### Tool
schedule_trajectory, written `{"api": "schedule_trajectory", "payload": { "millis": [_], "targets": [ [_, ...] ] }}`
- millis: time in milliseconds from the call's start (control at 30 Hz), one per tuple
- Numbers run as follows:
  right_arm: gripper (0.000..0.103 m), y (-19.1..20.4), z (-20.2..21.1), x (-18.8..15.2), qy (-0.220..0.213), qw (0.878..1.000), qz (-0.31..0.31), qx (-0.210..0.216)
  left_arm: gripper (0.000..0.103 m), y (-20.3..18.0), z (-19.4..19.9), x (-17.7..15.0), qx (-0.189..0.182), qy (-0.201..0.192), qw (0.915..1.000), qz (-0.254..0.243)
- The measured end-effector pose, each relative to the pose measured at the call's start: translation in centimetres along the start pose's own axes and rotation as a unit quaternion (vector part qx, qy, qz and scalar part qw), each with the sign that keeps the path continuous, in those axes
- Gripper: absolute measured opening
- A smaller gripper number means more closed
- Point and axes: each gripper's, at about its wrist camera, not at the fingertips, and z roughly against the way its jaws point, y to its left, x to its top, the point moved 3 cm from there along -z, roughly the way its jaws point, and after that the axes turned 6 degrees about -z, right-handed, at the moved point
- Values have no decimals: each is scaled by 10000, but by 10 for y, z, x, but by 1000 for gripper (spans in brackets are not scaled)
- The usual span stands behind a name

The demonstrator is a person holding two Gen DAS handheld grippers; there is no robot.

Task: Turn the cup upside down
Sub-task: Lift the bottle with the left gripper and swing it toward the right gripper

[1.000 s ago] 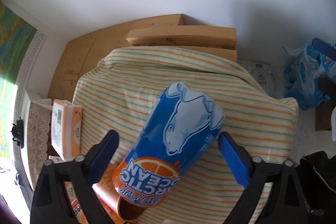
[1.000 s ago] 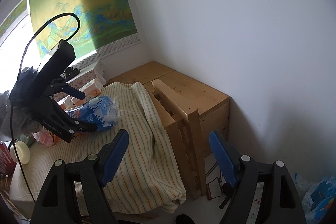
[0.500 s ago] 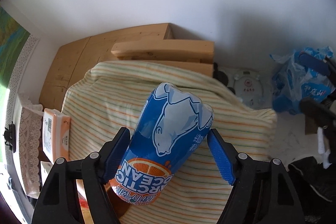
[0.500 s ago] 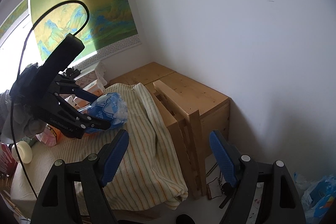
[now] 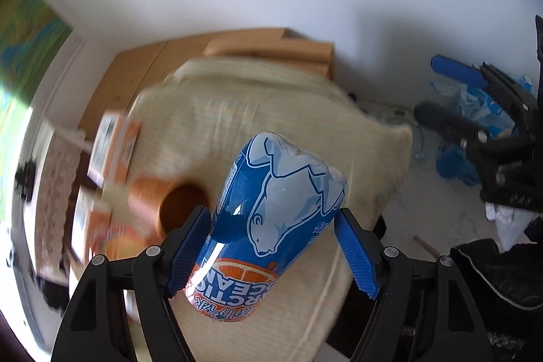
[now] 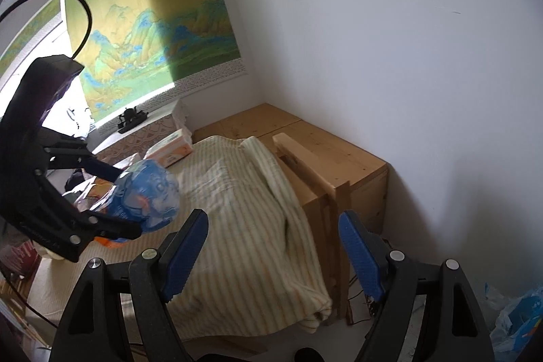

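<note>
The cup [image 5: 268,219] is a tall blue plastic cup with a polar bear and an orange "Arctic Ocean" label. My left gripper [image 5: 271,246] is shut on its lower body and holds it in the air above the striped cloth [image 5: 271,111], its base pointing away from the camera. In the right wrist view the cup [image 6: 146,199] sits between the left gripper's fingers [image 6: 112,228] at the left. My right gripper [image 6: 271,253] is open and empty above the cloth's [image 6: 244,226] near edge.
A brown cylinder [image 5: 163,202] lies on its side on the cloth beside an orange tissue box [image 5: 113,151]. A wooden cabinet [image 6: 339,158] stands against the white wall. Blue plastic bags [image 5: 475,111] and dark clothes [image 5: 492,273] lie on the floor.
My left gripper closed on the cup and lifted it off the cloth, swinging it right and up. The brown cylinder behind it came into view. The right gripper stayed still.
</note>
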Motion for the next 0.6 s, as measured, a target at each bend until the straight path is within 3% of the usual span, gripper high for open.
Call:
{"api": "schedule_trajectory", "payload": {
  "millis": [167,333,600],
  "targets": [
    [76,30,-3,-6,130,9992,165,355,78,14,-6,-61,249,548,9967,552],
    [76,60,-4,-16,276,9969,372,643,78,39,-21,-114,400,888,9866,1307],
    [76,92,-9,-30,595,9929,451,922,82,60,-11,-131,315,452,9807,1874]
  ]
}}
